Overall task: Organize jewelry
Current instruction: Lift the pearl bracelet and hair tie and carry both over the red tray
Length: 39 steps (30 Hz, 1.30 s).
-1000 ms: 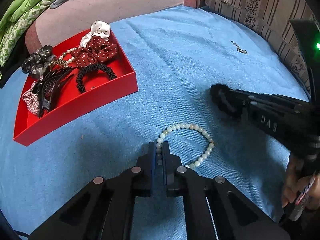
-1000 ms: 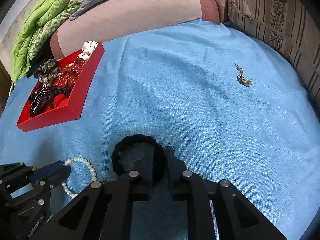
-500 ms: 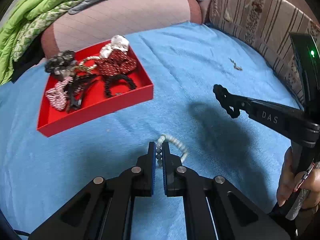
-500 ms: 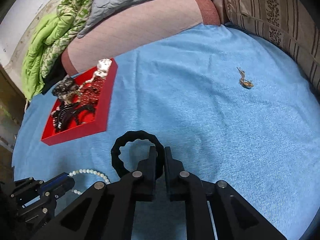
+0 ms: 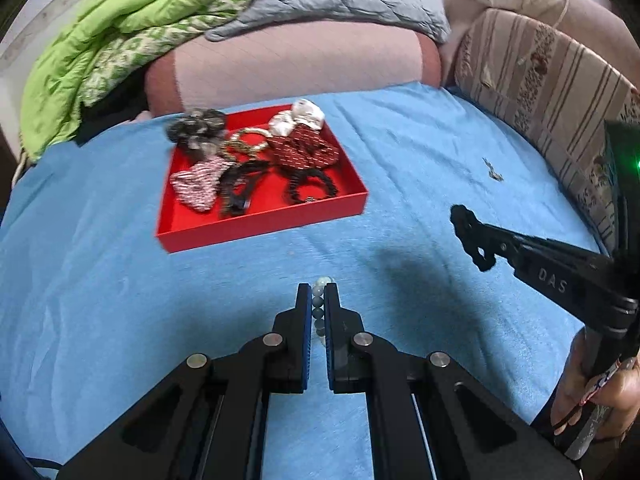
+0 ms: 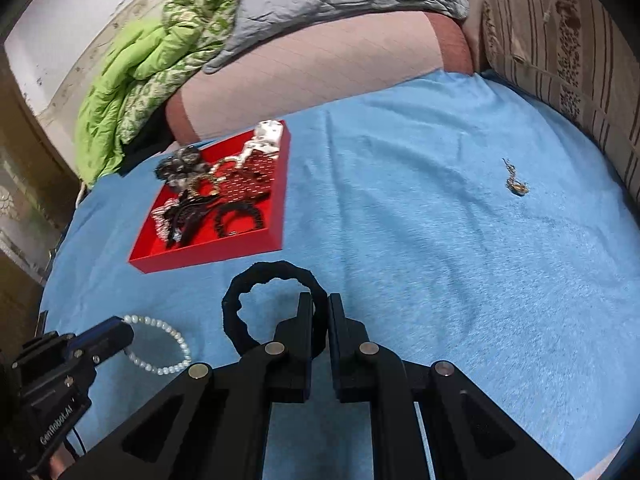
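So your left claw point(image 5: 318, 304) is clamped shut on the pale bead bracelet point(image 5: 319, 307), a few beads pinched between the blue pads and the rest of the loop dangling off to the side, which you can see better from the right wrist view point(image 6: 160, 344), where it hangs clear above the blue bedspread point(image 6: 440, 240). Your right claw point(image 6: 320, 312) is closed too, gripping a black hair tie point(image 6: 248, 304) by its right edge so the ring sticks up and out to the left of the fingers, off the bed. From the left camera that same claw point(image 5: 478, 244) comes in from the right with the tie bunched at its tip, and your hand point(image 5: 592, 392) is wrapped round the handle at the lower right. The red tray point(image 5: 260, 228) sits on the bedspread up ahead, well apart from both claws, already loaded with a dotted red bow, a white scrunchie, black clips, a gold chain and another black tie. One small gold trinket point(image 6: 516, 184) lies alone on the blue cover off to the right, near the striped cushion point(image 6: 560, 40). Green bedding point(image 6: 152, 72) and a grey quilt are piled at the back
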Tool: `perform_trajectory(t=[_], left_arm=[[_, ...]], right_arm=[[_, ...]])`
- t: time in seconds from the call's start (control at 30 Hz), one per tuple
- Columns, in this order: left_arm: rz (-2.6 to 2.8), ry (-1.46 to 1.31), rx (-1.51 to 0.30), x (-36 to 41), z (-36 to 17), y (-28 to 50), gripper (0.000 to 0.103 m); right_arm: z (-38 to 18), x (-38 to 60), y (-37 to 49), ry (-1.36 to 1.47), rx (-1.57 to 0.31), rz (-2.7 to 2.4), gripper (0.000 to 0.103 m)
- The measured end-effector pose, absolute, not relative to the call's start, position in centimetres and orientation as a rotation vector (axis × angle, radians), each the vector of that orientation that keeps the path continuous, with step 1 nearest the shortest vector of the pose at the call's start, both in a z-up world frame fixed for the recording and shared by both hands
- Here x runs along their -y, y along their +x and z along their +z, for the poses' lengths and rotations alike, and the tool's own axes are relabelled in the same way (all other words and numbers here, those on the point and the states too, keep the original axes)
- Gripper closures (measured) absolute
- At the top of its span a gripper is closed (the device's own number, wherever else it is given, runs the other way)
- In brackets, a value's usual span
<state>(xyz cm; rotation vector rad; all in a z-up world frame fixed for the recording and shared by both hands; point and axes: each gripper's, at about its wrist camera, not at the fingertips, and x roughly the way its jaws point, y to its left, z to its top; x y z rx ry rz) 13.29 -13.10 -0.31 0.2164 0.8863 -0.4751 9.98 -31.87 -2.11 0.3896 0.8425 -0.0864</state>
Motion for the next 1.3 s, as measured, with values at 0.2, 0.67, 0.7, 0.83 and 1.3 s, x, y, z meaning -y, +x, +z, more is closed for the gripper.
perform_trajectory(t=[0.2,0.67,0.7,0.83,1.3], left_arm=[[-0.420,0.211,-0.846,10.9,1.3,12.4,0.098],[-0.354,0.245,-0.737,8.1,5.1,11.8,0.098],[-0.353,0.244,-0.735,8.1,5.3,11.9,0.098],[-0.351,0.243,-0.727,7.7,5.9,12.6,0.098],[-0.352,0.239,-0.731,7.6,6.9,16.6,0.098]], right_arm=[[-0.5,29.5,9.2,0.367,-0.823,-0.046,0.095],[4.3,24.6,9.1,0.288,-0.758,0.045,0.095],[4.6,24.4,9.2,0.284,-0.754,0.050,0.095],[5.4,23.9,9.8,0.273,-0.745,0.061,0.095],[5.7,24.0,13.4,0.274,-0.745,0.068,0.095]])
